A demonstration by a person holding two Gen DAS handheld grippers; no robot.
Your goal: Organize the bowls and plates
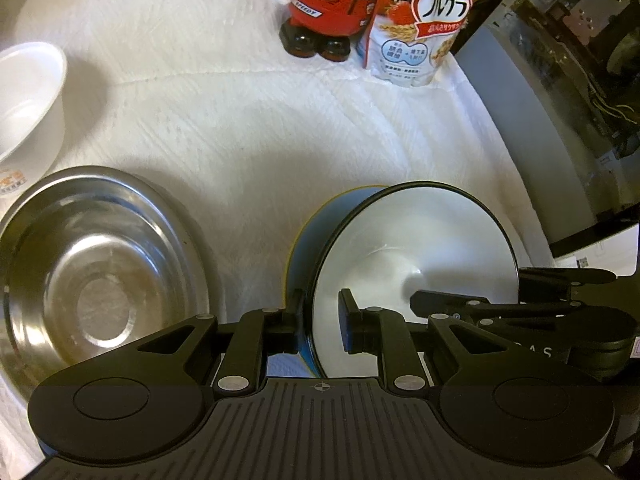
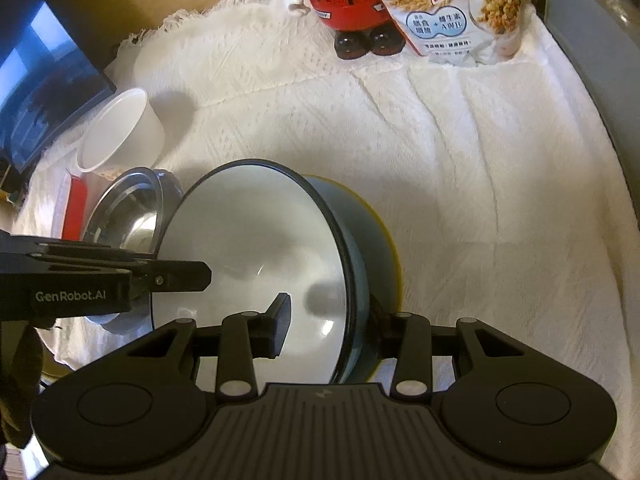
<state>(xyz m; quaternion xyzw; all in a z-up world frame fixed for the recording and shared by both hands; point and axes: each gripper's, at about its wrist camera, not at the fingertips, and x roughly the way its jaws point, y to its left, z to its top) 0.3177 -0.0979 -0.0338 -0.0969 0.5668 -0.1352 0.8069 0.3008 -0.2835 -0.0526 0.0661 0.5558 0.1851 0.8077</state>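
A blue bowl with a white inside [image 1: 416, 240] [image 2: 256, 248] is tilted between both grippers, over a yellow-rimmed plate [image 2: 390, 248]. My left gripper [image 1: 322, 320] straddles the bowl's left rim, one finger outside, one inside, with a gap at the inner pad. My right gripper [image 2: 328, 320] straddles its right rim the same way. A steel bowl [image 1: 100, 264] [image 2: 128, 216] sits on the white cloth to the left. A white plastic bowl [image 1: 28, 96] [image 2: 120, 132] stands further left.
A red figure bottle [image 1: 324, 4] [image 2: 344, 4] and a cereal bag [image 1: 420, 28] [image 2: 460, 12] stand at the back. A dark cabinet [image 1: 560, 100] lines the right side. A screen [image 2: 44, 92] stands at the far left. A red box [image 2: 74, 208] lies by the steel bowl.
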